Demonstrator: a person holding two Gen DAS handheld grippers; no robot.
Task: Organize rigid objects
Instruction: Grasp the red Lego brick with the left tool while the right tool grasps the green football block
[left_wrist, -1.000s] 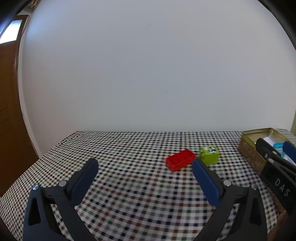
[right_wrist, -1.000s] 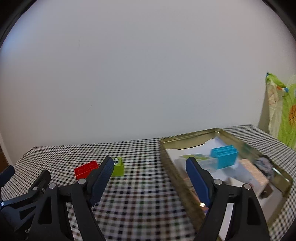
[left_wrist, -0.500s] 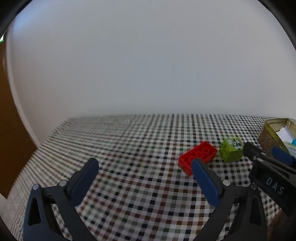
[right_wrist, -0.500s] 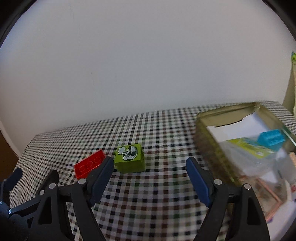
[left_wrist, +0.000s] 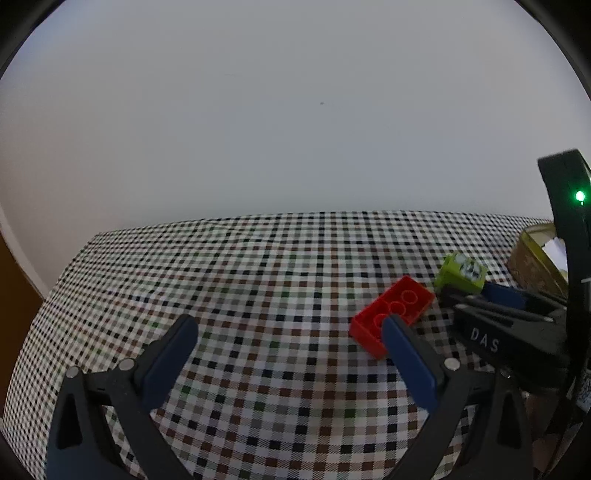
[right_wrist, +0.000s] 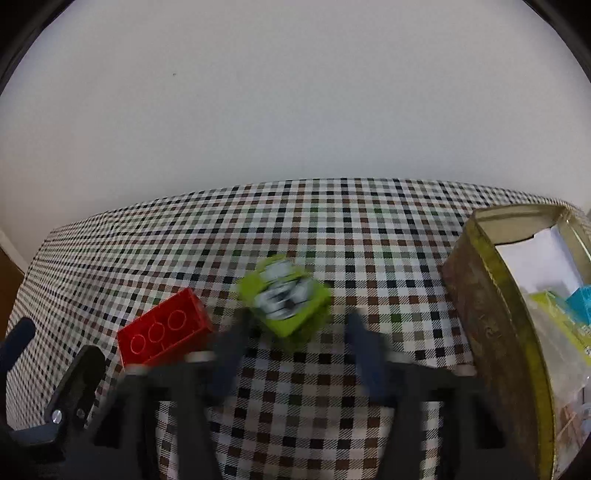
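Observation:
A red brick and a lime green block with a black-and-white picture lie on the checkered tablecloth. In the right wrist view the green block sits just ahead of my right gripper, between its open, motion-blurred fingers, with the red brick to its left. My left gripper is open and empty; its right finger overlaps the red brick's near end. The right gripper's body shows in the left wrist view, reaching to the green block.
A gold tin stands at the right, holding white paper, a blue brick and plastic-wrapped items. A white wall rises behind the table. The tablecloth's left edge drops off beside a brown door.
My right gripper has swung left from the tin and closed in on the green block, its fingers narrowing. My left gripper has moved nearer the red brick.

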